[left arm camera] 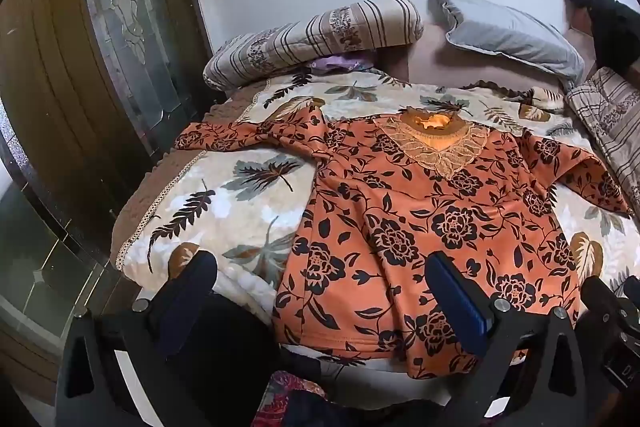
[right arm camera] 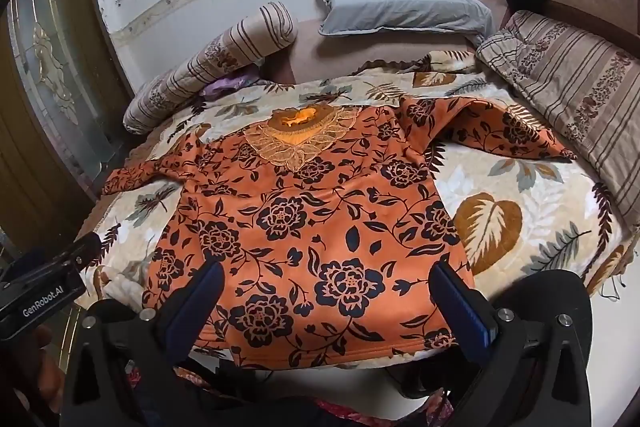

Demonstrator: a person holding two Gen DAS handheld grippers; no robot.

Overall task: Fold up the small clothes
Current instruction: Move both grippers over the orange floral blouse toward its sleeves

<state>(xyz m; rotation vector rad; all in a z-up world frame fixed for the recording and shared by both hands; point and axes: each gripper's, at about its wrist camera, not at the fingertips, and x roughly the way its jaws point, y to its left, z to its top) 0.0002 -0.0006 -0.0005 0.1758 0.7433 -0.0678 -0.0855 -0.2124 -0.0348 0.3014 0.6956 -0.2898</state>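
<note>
1. An orange top with black flowers (left arm camera: pixel 420 227) is lying flat on the bed cover with leaves on it (left arm camera: pixel 224 203). Its neck is pointing at the wall and its bottom edge is hanging near the front of the bed.

2. The left gripper (left arm camera: pixel 320 291) is hovering over the bottom left part of the top. Its 2 fingers are spread wide and are holding nothing.

3. The right gripper (right arm camera: pixel 328 295) is hovering over the bottom right part of the top. Its 2 fingers are spread wide too, and they are empty.

4. The left sleeve (left arm camera: pixel 224 139) is sticking out to the side, a bit twisted. The right sleeve (right arm camera: pixel 500 131) is bunching up near the striped cushion (right arm camera: pixel 576 91).

5. I think the folding is only starting, because nothing is folded over yet.

6. To do it well, each gripper should be pinching just 1 edge of the top, not the bed cover under it. The cloth looks soft and floppy, so lifting slowly should be keeping it smooth.

7. Folding the sleeves in first should be making a neat shape.

8. I am seeing no box, basket or bag here. There is only a grey pillow (right arm camera: pixel 400 7) near the wall.
</note>
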